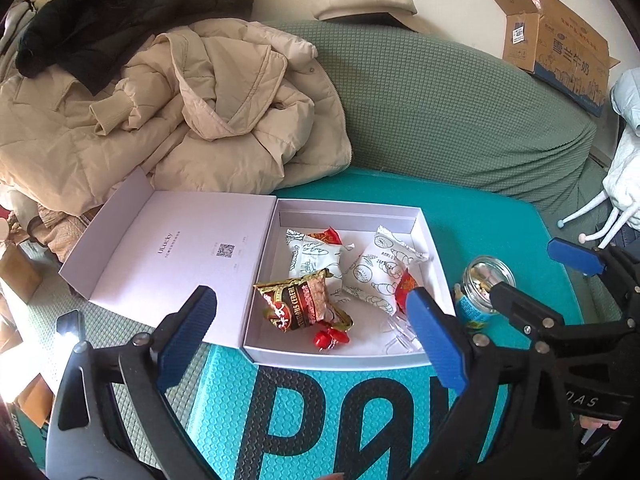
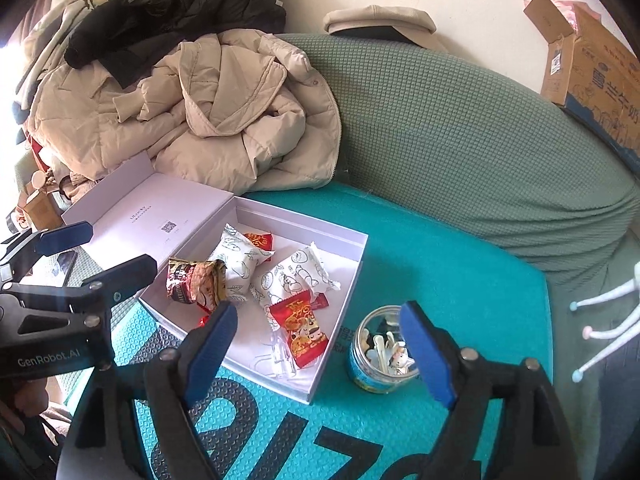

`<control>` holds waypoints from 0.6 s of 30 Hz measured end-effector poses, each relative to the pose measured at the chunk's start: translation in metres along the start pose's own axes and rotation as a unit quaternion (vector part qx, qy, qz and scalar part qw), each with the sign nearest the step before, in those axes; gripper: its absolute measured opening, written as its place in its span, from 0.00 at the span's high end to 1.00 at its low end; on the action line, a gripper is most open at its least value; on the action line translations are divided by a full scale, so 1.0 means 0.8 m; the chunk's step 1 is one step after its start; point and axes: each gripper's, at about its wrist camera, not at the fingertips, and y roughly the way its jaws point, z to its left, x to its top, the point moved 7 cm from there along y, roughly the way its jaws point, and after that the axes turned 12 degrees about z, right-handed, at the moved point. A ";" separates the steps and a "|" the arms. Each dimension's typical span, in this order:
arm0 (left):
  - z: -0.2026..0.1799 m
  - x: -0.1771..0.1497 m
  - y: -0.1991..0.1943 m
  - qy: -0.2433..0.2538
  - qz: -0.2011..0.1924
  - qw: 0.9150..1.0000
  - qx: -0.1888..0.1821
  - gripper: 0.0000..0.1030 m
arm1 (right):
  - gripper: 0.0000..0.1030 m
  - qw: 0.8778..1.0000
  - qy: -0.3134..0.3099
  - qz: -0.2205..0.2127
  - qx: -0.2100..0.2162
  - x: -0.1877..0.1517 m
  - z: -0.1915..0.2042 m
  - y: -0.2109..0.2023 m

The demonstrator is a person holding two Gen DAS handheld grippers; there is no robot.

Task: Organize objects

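An open white box (image 1: pixel 430 240) (image 2: pixel 340 280) lies on a teal mat, lid (image 1: pixel 172 256) folded out to the left. Inside are two white snack packets (image 1: pixel 320 260) (image 2: pixel 240 258), a brown cereal packet (image 1: pixel 304 304) (image 2: pixel 192 280), red candies (image 1: pixel 330 338) (image 2: pixel 302 328) and clear clips (image 2: pixel 280 354). A small glass jar (image 1: pixel 482 292) (image 2: pixel 380 356) of small items stands right of the box. My left gripper (image 1: pixel 312 336) is open and empty over the box's front. My right gripper (image 2: pixel 320 356) is open and empty, hovering over the box's right corner and the jar.
The teal mat (image 1: pixel 480 216) (image 2: pixel 440 248) lies on a green sofa (image 1: pixel 440 112). A beige coat (image 1: pixel 180 120) and black coat (image 2: pixel 172 8) are piled behind the box. A cardboard carton (image 1: pixel 560 48) sits on the sofa back. A phone (image 1: pixel 70 326) lies left.
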 end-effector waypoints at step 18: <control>0.022 -0.063 -0.086 -0.008 -0.018 1.000 0.022 0.05 | 0.10 0.999 -0.012 -0.016 -0.025 -0.046 0.031 -0.083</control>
